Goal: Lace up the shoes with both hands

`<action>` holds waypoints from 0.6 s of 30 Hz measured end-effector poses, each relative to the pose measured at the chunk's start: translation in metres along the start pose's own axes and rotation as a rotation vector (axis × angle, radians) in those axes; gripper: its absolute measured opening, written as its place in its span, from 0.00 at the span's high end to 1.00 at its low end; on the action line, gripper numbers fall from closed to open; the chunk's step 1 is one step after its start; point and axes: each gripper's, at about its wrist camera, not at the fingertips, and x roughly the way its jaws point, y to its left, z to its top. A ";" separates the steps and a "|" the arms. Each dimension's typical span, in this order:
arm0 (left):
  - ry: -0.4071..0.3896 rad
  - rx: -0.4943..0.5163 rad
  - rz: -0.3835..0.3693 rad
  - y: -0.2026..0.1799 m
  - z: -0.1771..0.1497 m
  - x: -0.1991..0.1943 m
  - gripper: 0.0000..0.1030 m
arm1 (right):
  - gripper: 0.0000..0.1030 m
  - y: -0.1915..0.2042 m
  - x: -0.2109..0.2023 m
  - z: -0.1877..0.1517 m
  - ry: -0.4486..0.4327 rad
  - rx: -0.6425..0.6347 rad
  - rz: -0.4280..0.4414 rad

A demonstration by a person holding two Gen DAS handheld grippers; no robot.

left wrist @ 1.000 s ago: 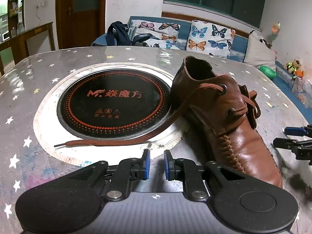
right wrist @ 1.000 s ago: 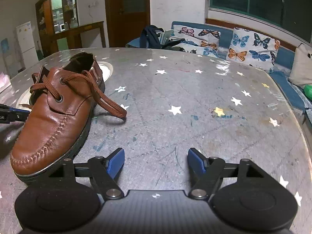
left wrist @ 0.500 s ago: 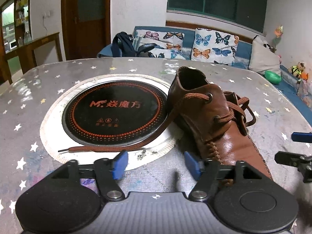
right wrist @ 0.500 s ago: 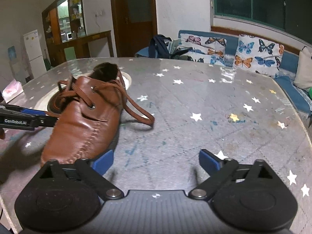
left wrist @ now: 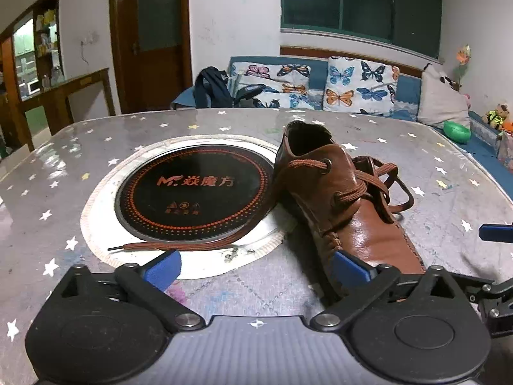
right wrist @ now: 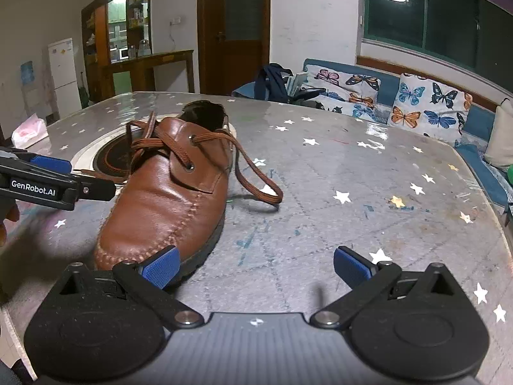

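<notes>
Left tongs (left wrist: 256,266): jaws have just been opening, now spread wide, nothing between the pads; right tongs (right wrist: 256,264): the same, just opened, wide and empty, only bare tabletop (right wrist: 352,173) in the gap.

Outward from the left tongs: the shoe (left wrist: 346,205) lies at about 1 o'clock, toe toward the camera, its toe just behind the right-hand pad; from the right tongs the same shoe sits at about 11 o'clock.

Lace (left wrist: 352,192) runs through the eyelets that show, crossing over the tongue; threading looks done, though the lower eyelets are hard to read.

Left free end (left wrist: 179,245) trails flat toward 11 o'clock, across the rim of the round black hob plate (left wrist: 195,192); right free end (right wrist: 256,173) loops loose on the tabletop beside the shoe.

Judgement: laced but untied; no knot or bow visible; both ends lie released; left to do: take up each end, cross, tighten, tie.
</notes>
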 end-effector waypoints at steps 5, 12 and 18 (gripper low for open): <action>0.003 0.013 0.005 -0.005 -0.003 -0.004 0.00 | 0.00 0.003 -0.004 -0.002 0.004 -0.002 0.014; 0.005 0.013 0.013 -0.009 -0.008 -0.009 0.00 | 0.00 0.008 -0.009 -0.006 0.002 -0.011 0.011; 0.000 0.035 0.033 -0.012 -0.012 -0.012 0.00 | 0.00 0.013 -0.012 -0.008 -0.003 -0.023 0.010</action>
